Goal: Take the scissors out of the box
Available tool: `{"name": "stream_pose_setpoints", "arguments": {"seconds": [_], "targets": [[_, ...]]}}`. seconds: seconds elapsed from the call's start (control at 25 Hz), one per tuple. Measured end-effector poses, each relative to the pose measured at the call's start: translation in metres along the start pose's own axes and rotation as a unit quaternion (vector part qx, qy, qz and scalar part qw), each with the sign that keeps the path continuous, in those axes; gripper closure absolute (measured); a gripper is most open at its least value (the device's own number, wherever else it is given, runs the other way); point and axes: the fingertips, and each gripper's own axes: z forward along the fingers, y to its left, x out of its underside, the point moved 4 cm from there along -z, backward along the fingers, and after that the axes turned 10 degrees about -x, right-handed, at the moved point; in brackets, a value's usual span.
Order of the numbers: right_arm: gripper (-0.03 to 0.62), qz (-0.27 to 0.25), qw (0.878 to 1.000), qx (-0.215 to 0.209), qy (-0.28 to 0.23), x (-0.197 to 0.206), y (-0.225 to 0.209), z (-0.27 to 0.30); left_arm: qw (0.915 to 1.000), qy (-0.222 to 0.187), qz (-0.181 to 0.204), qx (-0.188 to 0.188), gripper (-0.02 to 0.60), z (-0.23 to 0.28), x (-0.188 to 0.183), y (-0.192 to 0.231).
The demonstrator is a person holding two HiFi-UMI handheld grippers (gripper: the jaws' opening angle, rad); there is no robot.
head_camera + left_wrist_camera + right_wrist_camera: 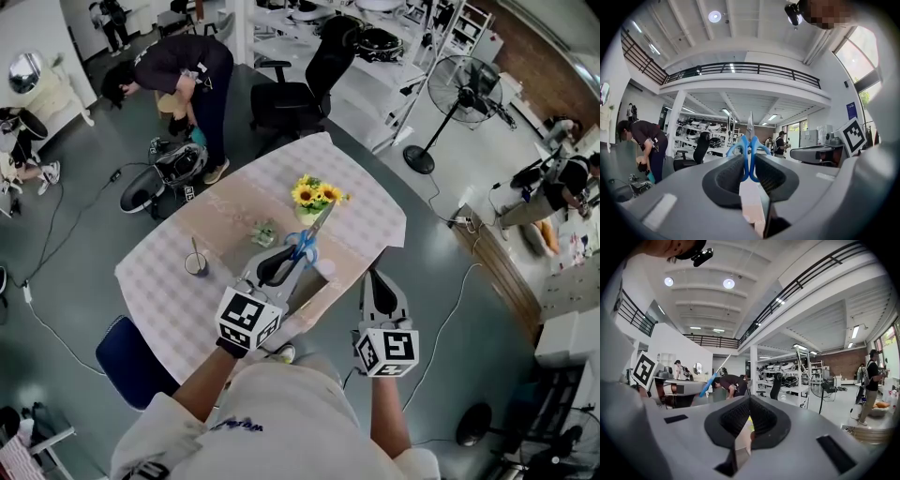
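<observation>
left tool [749, 164] grasps the blue-handled scissors [306, 247], blades raised; right tool [749, 400] nearby is clenched shut.

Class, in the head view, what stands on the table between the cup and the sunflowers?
In the head view, a small clear pot of greenery stands between the cup and the sunflowers.

Left gripper [750, 157], grey shell with black ribbed pads, clamping blue plastic loop handles of steel-bladed scissors [742, 141]. Blade pointing straight up above jaws. Pale beige flat piece [752, 206] showing below pads. Person in dark top [644, 136] bending forward far left of claw. Black office chair [700, 149] standing beyond, left of jaws.
</observation>
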Motion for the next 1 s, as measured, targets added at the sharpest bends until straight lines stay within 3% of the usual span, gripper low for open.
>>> {"name": "stream_pose_setpoints", "arguments": {"seconds": [1.0], "targets": [[0.591,-0.004,1.000,0.008,0.009,0.0022,-0.0022,0.0003,0.9999,0.009,-0.005,-0.004,0.502,-0.0029,0.0082,0.0042]]}}
